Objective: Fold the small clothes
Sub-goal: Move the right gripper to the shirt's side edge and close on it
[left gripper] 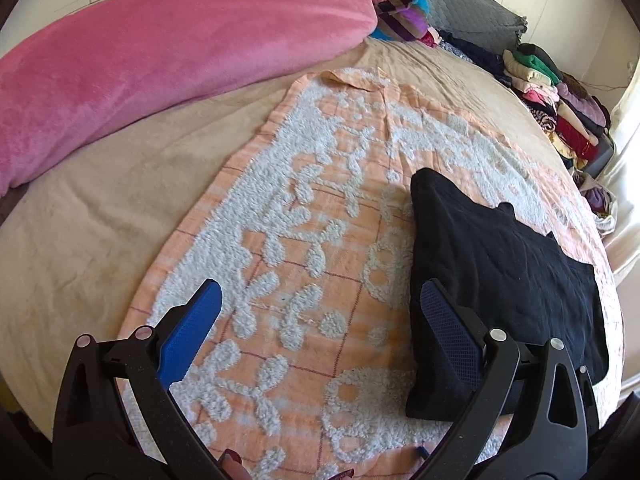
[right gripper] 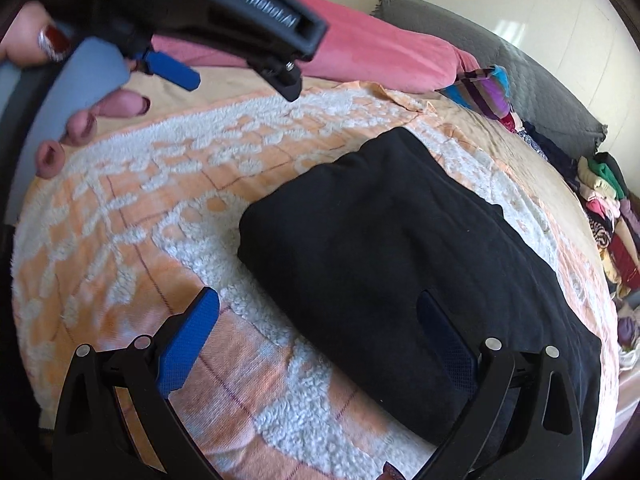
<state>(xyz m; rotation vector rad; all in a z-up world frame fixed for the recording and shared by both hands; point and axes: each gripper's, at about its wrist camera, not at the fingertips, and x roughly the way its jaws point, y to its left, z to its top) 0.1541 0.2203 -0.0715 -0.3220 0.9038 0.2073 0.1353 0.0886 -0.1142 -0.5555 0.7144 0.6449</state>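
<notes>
1. The black garment lies folded into a thick rectangle on the orange-and-white towel, flat and untouched by either claw.
2. The right claw hangs over the garment's near end with its jaws spread wide; its right-hand finger sits above the black cloth and its left-hand finger above the towel, with nothing between them.
3. The left claw is also wide open and empty. The garment lies to its right, with the near left corner of the fold under its right-hand finger, while its left-hand finger stands over bare towel.
4. In the right wrist view the left claw shows at the upper left, ahead and to the left of the right claw, with the person's fingers curled around its handle.
5. The towel is spread on the bed, covered in a beige sheet.
6. Farther ahead of both claws, a pink blanket lies bunched along the far side of the bed.
7. Ahead and to the right, a heap of mixed clothes runs along the bed's far right edge, beside a grey quilted pillow.
</notes>
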